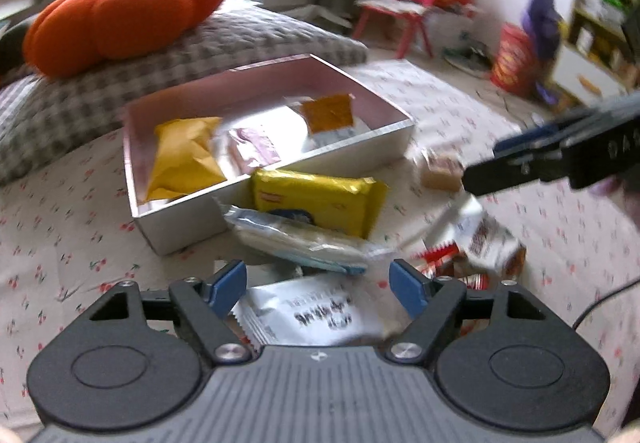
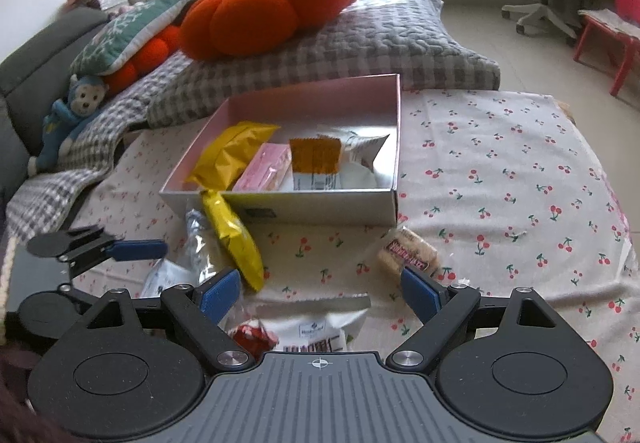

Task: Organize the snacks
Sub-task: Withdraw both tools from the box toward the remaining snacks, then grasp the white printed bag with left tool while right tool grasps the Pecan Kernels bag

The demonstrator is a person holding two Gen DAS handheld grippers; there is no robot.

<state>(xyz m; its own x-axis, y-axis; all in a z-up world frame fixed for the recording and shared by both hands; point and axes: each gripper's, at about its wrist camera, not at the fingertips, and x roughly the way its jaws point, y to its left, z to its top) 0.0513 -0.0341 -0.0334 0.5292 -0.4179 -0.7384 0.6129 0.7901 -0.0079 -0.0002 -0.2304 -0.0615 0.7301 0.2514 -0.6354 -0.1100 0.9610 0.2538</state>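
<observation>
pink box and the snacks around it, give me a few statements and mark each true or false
1. The pink box holds a yellow bag at one end. True.
2. The pink box is empty. False: it holds several packets, among them a pink packet and an orange-topped packet.
3. A yellow packet lies outside the box, against its near wall. True.
4. The right hand-held gripper is clamped on the small brown bar. False: its jaws stand open and the bar lies on the cherry-print cloth past one fingertip.
5. An orange pumpkin cushion rests on the grey checked pillow behind the box. True.
</observation>
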